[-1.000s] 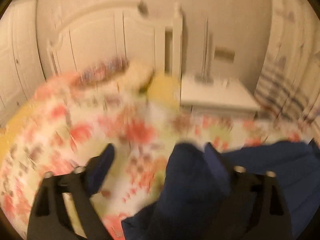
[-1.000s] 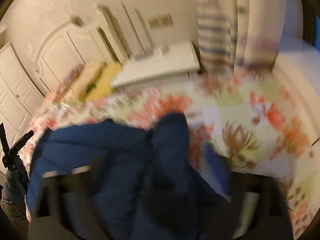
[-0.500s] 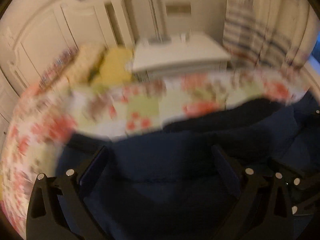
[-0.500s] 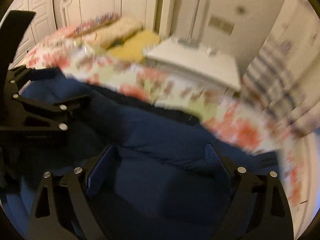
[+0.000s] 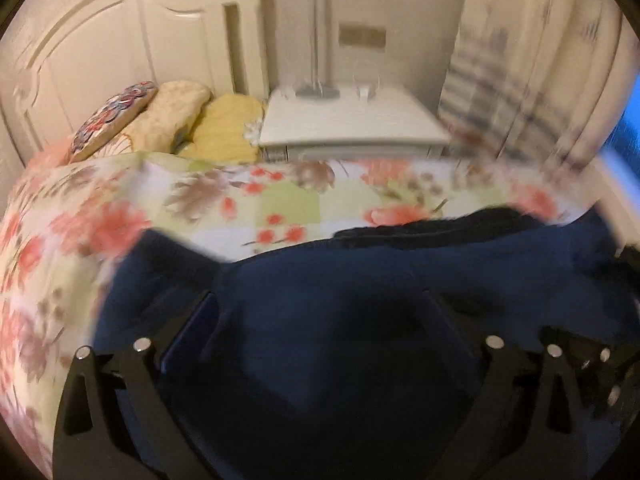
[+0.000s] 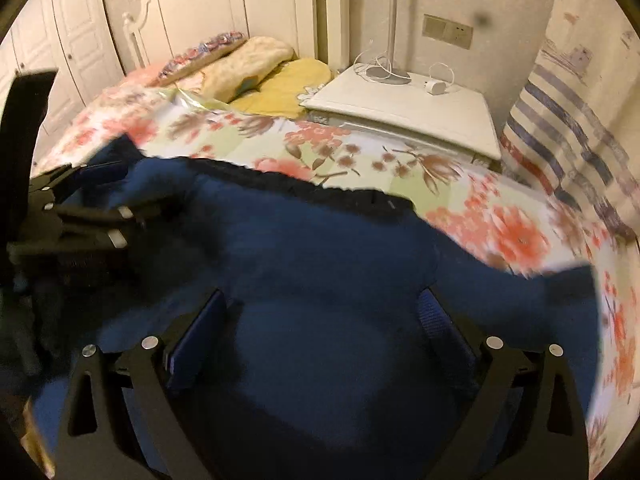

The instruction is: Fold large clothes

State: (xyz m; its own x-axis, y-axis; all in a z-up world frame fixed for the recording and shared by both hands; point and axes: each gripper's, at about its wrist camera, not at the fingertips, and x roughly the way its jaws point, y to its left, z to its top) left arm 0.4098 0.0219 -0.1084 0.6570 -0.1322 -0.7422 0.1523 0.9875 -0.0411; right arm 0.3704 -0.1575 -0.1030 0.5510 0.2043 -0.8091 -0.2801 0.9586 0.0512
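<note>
A large dark blue garment point(image 5: 340, 288) lies spread on the floral bed cover point(image 5: 280, 204), with a darker band point(image 6: 304, 190) along its far edge. My left gripper point(image 5: 322, 316) hovers open over the garment's left part, and the cloth lies under its wide-apart fingers, not pinched. My right gripper point(image 6: 322, 316) is over the garment point(image 6: 340, 264) further right; its jaws are opening, with cloth below and between them but the pads apart from it. The left gripper point(image 6: 136, 190) also shows side-on at the left of the right wrist view.
Pillows point(image 6: 248, 66) and a yellow cushion point(image 6: 288, 84) lie by the white headboard point(image 6: 192, 4). A white nightstand point(image 6: 408, 108) with a lamp base and cables stands beside the bed. A striped curtain point(image 6: 568, 128) hangs on the right. Bare floral cover lies beyond the garment.
The garment was bunched up between the grippers a second ago; it now lies spread flat on the bed. Both grippers swung across and came lower over it, staying wide.
</note>
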